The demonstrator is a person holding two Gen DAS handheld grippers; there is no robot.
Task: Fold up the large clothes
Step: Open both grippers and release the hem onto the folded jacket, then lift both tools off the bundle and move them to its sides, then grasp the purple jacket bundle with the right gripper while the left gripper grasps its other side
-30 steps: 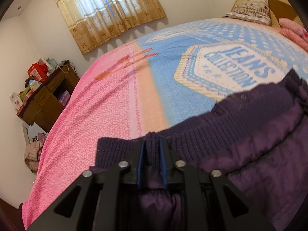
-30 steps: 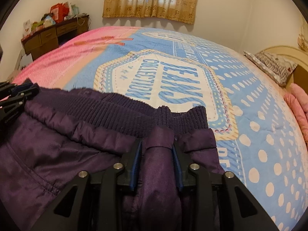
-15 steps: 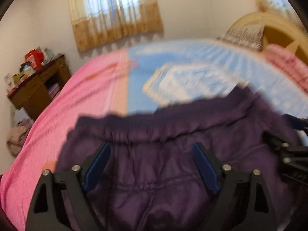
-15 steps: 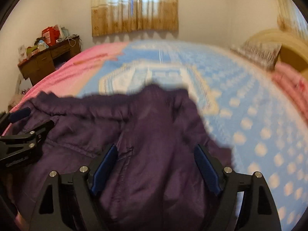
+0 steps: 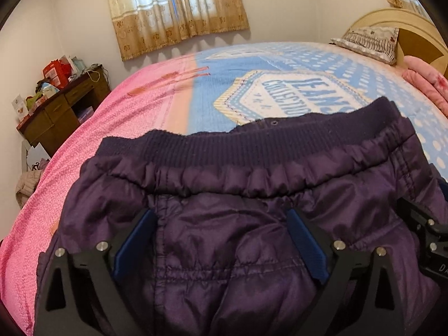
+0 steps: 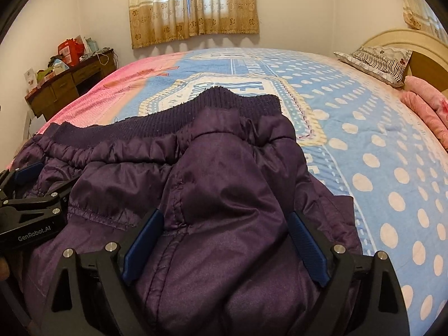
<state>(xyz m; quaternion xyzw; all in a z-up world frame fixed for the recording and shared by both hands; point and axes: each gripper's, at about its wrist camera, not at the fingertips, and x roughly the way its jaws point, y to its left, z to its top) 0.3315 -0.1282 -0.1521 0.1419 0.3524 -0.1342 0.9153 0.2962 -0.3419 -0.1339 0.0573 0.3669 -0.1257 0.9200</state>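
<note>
A dark purple padded jacket with a ribbed knit hem lies folded on the bed, hem toward the far side. My left gripper is open above the jacket's left part, holding nothing. My right gripper is open above the jacket at its right part, holding nothing. The left gripper shows at the left edge of the right wrist view. The right gripper shows at the right edge of the left wrist view.
The bed has a pink and blue printed cover. A patterned pillow and pink bedding lie by the headboard at the right. A cluttered wooden desk stands left by the wall. A curtained window is behind.
Both grippers have let go of the jacket's hem, opened wide and drawn back toward me. The jacket now lies flat on the bed.
</note>
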